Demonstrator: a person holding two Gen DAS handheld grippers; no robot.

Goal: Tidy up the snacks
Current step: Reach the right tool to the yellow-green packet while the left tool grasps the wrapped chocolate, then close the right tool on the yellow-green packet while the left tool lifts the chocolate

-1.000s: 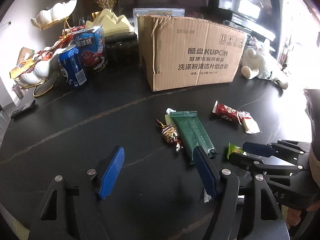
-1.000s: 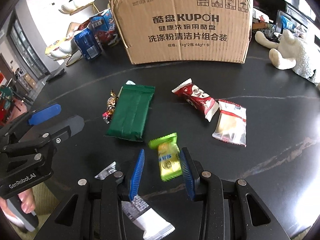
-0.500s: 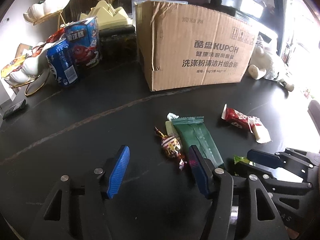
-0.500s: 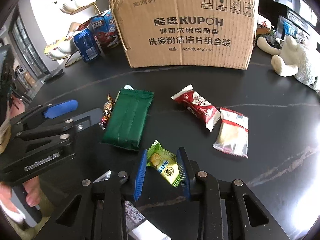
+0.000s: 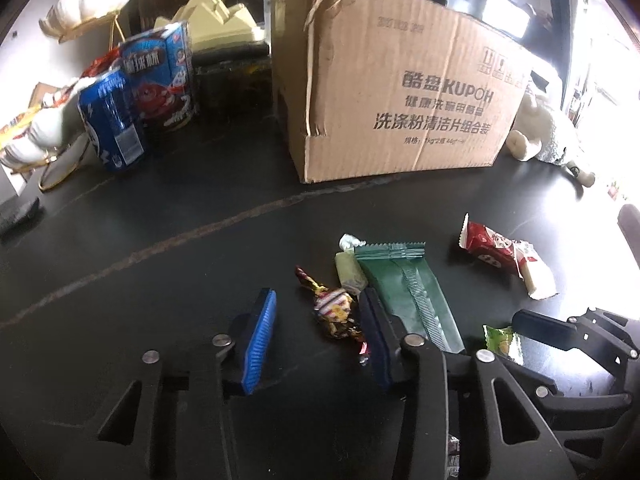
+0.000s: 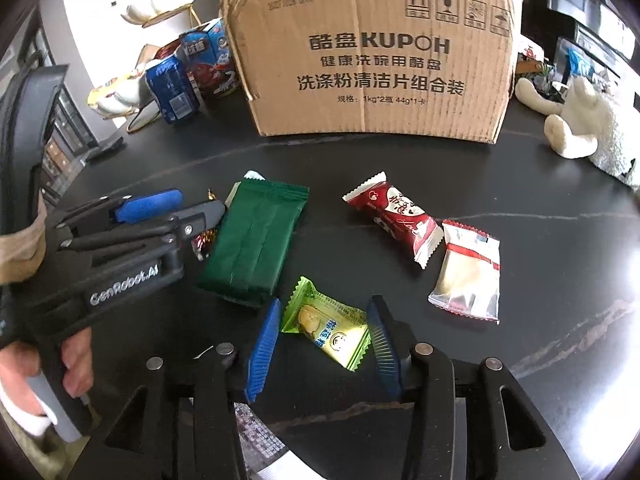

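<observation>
A foil-wrapped candy [image 5: 334,312] lies on the black table [image 5: 160,264] between the fingers of my left gripper [image 5: 317,295]. It sits close to the right pad and well apart from the left one, and the jaws are closing. A yellow-green snack packet [image 6: 326,326] lies flat between the fingers of my right gripper [image 6: 324,304], whose jaws are opening. The pads stand at the packet's ends without squeezing it. A dark green packet [image 6: 256,240], a red packet [image 6: 394,216] and a clear white-filled packet [image 6: 468,272] lie nearby.
A brown cardboard box [image 6: 372,60] stands behind the snacks. Left of it are a blue can [image 5: 112,120], a blue candy box [image 5: 160,80] and white shell dishes [image 5: 92,12]. A white plush toy [image 6: 580,128] lies at the right. A small pale candy [image 5: 350,272] touches the green packet.
My left gripper came forward and down around the foil candy, its jaws narrowing. The right jaws squeezed the yellow-green packet, then widened; the packet now lies flat and slanted.
</observation>
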